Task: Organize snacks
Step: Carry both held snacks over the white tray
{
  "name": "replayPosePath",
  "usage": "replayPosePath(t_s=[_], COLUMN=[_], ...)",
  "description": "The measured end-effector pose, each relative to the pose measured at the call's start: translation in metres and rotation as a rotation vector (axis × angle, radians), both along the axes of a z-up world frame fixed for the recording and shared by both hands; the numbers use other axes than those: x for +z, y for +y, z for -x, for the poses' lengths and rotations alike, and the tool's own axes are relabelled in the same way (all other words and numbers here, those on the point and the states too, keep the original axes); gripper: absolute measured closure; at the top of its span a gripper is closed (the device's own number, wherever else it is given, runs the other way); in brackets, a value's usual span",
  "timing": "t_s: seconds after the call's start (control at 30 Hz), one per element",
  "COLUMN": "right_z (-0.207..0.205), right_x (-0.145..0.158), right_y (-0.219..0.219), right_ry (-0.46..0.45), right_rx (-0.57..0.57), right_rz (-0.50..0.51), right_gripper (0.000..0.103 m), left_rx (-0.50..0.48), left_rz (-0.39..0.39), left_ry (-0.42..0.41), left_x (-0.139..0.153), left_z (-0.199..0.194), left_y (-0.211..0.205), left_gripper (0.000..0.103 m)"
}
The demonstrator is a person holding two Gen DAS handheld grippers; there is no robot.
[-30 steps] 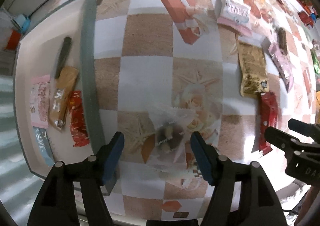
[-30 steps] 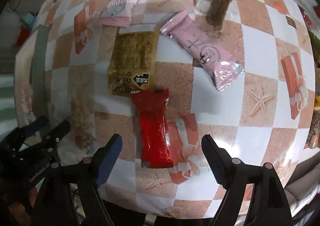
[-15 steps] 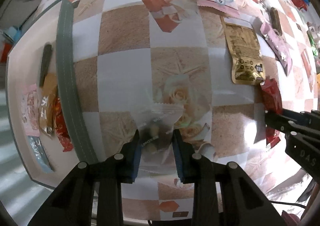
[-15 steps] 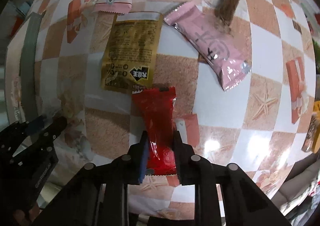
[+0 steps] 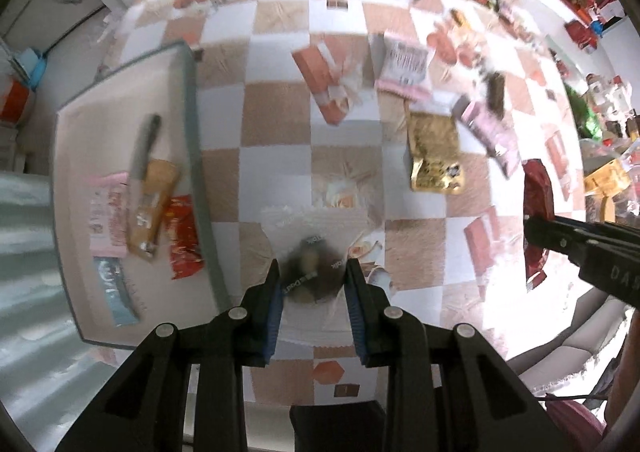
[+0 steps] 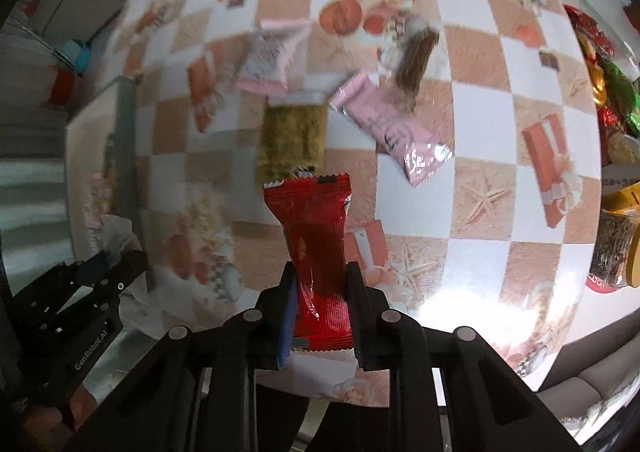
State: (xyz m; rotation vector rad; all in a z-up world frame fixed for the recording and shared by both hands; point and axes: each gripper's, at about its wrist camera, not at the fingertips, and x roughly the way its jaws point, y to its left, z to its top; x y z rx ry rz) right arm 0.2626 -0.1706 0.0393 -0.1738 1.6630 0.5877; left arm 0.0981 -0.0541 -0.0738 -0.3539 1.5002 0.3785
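Beside the tray (image 5: 188, 156), gold packet (image 5: 434, 150) lies.

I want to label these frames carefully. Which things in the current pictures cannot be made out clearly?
- Left wrist view: contents of the clear packet in the left gripper; blurred, partly behind the fingers.
- Left wrist view: print on snacks in the tray; too blurred.
- Right wrist view: lower end of the red packet in the right gripper; hidden by fingers.
- Both views: far-edge snacks; small, smeared.

Left claw (image 5: 313, 294), right claw (image 6: 320, 306): black plastic arms, blue pads, silver rivets, white lettering on side.
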Motion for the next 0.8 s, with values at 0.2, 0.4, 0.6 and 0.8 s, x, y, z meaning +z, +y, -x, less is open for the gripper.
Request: replayPosePath(t_s=[0.2, 0.4, 0.6, 0.8], right_z=[-0.002, 0.004, 0.011, 0.023], right_x=[0.042, 0.066, 0.077, 0.087], right_y=[-0.016, -0.011, 0.005, 0.025], right_ry=[-0.036, -0.071, -0.088, -0.106], right_rx=[-0.005, 0.023, 0.056, 0.116], right_rz=[-0.036, -0.05, -0.061, -0.073], right_gripper=[0.079, 0.079, 0.079, 0.079], left_rx=[0.003, 0.026, 0.071, 0.109], left_rz=[-0.027, -0.046, -0.067, -0.083], left_ry=[-0.046, -0.079, -0.11, -0.119], left_x=[0.027, 0.04, 0.053, 0.058], left_z=[0.017, 0.024, 0.04, 0.055], left_y=[0.002, 0.014, 0.03, 0.043], left_gripper=[0.071, 0.071, 0.071, 0.071])
